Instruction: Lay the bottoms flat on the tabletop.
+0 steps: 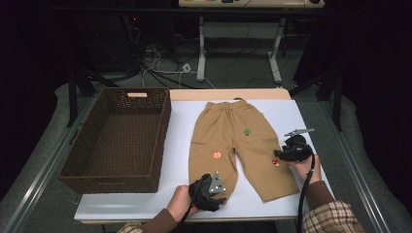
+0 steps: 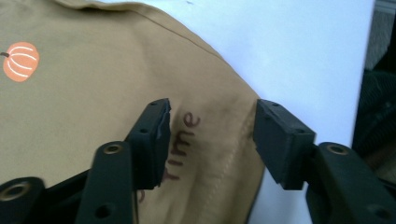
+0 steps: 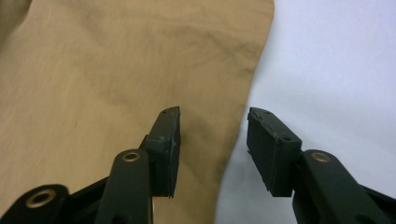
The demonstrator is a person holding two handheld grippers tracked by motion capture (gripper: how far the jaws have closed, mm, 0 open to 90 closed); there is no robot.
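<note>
Tan child's trousers (image 1: 236, 145) lie spread flat on the white board (image 1: 180, 145), waistband away from the person, legs toward them, a layout that suits folding. Left gripper (image 1: 214, 194) sits at the hem of the left trouser leg, jaws parted, cloth with brown lettering (image 2: 184, 144) between them but not pinched. Right gripper (image 1: 286, 154) is at the outer edge of the right leg, jaws also parted astride the cloth edge, nothing clamped. Brown wicker basket (image 1: 116, 141) waits empty just left of the board, likely the destination

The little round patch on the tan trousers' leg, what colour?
Orange pumpkin patch, clearest in the left gripper view.
</note>
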